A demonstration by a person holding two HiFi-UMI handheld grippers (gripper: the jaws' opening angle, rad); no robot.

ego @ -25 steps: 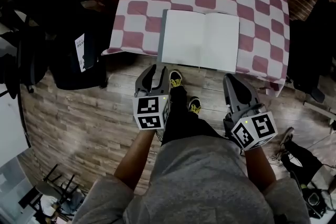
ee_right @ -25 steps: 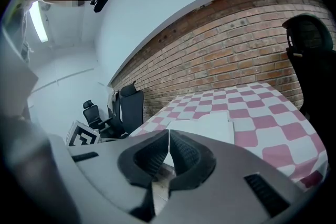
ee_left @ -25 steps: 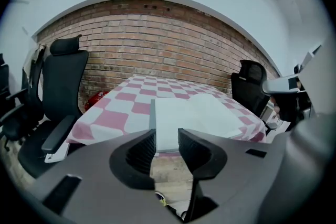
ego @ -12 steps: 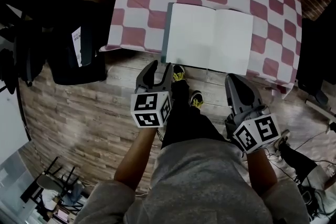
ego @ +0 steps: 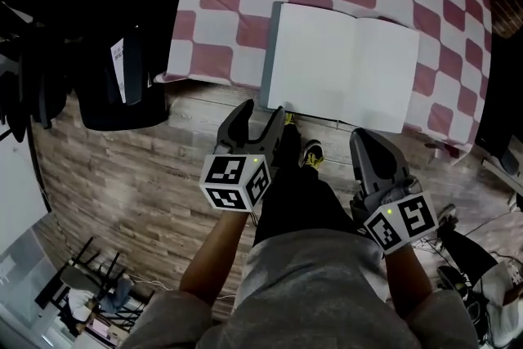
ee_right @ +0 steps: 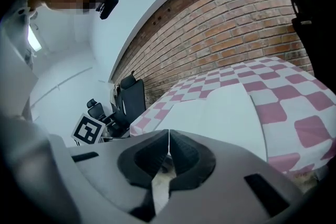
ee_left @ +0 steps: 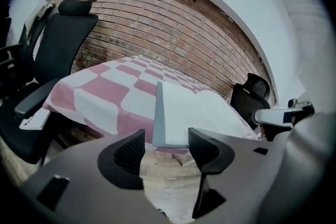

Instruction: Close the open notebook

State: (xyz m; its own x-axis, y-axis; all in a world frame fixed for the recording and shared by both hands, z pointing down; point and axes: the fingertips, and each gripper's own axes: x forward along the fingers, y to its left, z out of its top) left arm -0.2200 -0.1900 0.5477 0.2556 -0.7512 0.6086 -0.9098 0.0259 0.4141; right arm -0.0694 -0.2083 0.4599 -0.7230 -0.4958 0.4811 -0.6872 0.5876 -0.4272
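Left jaws opened wide
The left hand-held gripper (ego: pixel 261 112) has just been opened, with nothing between its jaws, and has been brought closer to the near left corner of the notebook (ego: pixel 343 65).

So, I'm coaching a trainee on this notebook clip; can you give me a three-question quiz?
1. True or false: the notebook lies open on the checked tablecloth.
2. Which gripper's jaws stand apart? A: left; B: right.
3. Fill in: in the head view, the notebook's grey cover shows along its ___ side.
Key: 1 true. 2 A: the left gripper has just been opening its jaws, nothing between them; the right gripper is shut. 3 left.
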